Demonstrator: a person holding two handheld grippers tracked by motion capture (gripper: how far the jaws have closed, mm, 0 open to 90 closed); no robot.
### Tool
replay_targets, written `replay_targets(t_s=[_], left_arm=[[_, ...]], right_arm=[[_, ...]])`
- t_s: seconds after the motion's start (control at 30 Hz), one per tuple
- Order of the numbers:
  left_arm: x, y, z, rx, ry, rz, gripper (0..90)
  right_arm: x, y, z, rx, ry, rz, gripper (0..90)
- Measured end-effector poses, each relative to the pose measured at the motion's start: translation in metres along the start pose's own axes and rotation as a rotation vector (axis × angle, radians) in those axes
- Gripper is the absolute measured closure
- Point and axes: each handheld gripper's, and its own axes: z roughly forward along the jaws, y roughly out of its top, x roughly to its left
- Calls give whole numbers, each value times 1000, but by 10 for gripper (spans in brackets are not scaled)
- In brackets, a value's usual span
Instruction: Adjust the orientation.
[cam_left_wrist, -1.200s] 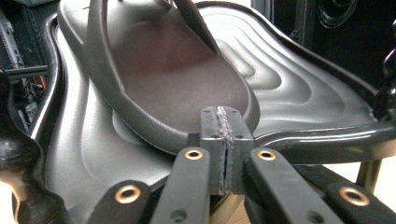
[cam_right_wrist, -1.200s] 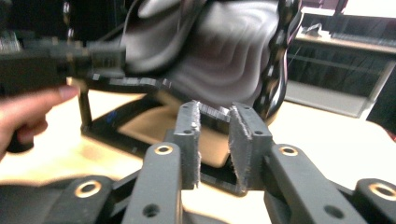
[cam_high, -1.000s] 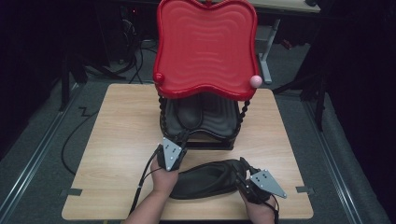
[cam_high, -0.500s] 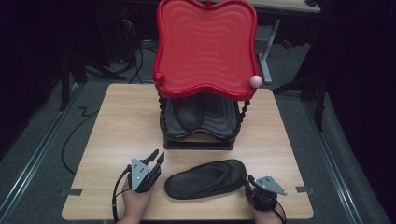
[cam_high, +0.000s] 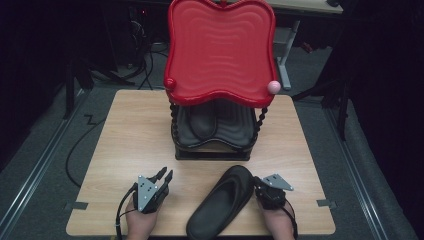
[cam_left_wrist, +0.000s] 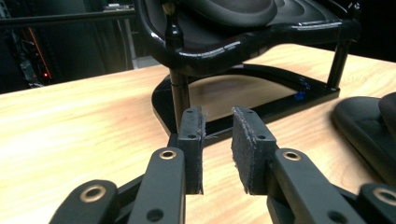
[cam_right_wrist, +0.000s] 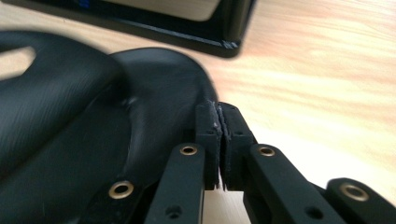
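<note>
Bright tabletop, dark surroundings, blurred close-ups

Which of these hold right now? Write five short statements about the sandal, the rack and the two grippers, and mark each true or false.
1. The left gripper is clamped on the sandal. False: its jaws stand apart with nothing between them, beside the loose black sandal.
2. The right gripper has its pads pressed together at the loose sandal's edge. True.
3. A second sandal lies on the rack's lower black shelf. True.
4. The red top tray holds a sandal. False: it is bare.
5. The loose sandal lies on the wooden table in front of the rack. True.
</note>
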Motion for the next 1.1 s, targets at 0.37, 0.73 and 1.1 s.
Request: replay_targets(t_s=[0.37, 0.73, 1.1], left_arm=[[-61, 3, -1, 51, -201, 61, 712], [-115, 14, 13, 23, -374, 59, 537], [-125, 4, 25, 173, -373, 60, 602]], right_arm=[[13, 14, -9, -82, 53, -35, 815], [42, -14, -73, -137, 154, 13, 627], [50, -27, -73, -84, 195, 17, 684]])
